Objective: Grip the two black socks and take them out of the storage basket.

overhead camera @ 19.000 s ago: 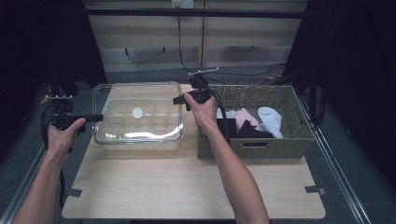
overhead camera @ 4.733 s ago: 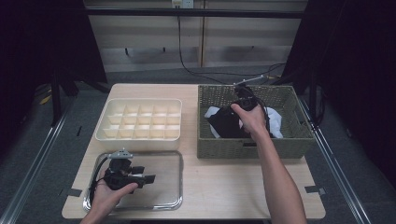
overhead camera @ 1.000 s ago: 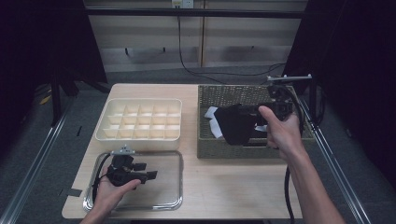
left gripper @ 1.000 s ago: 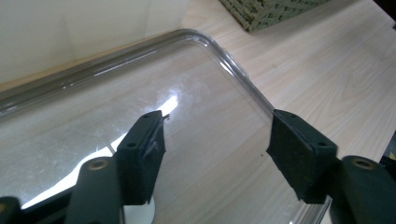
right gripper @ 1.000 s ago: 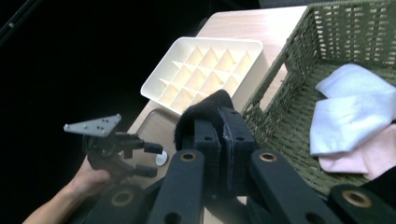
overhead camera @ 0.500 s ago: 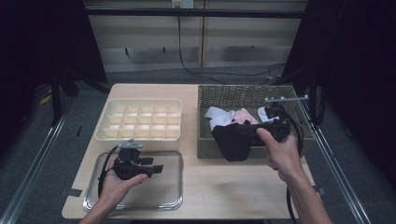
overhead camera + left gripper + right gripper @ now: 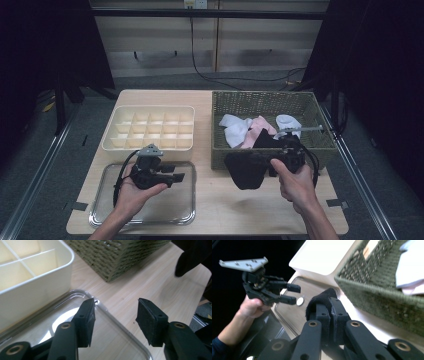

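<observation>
At table front, right tongs (image 7: 270, 167) clenched on black sock (image 7: 245, 170), hanging just outside basket (image 7: 265, 102). Left tongs (image 7: 177, 177) released, over clear lid (image 7: 145, 210), at 9 o'clock from sock; organizer (image 7: 150, 127) at 10.

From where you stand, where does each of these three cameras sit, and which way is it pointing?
High view: above the person's side, looking forward and down on the table; both forearms come in, the left gripper and the right gripper holding a black sock.
Left gripper view: rides the left gripper, looking over the clear lid toward the basket; jaws apart.
Right gripper view: rides the right gripper, facing the left hand; jaws pinch the sock.
Both gripper views share the lid and basket.
</observation>
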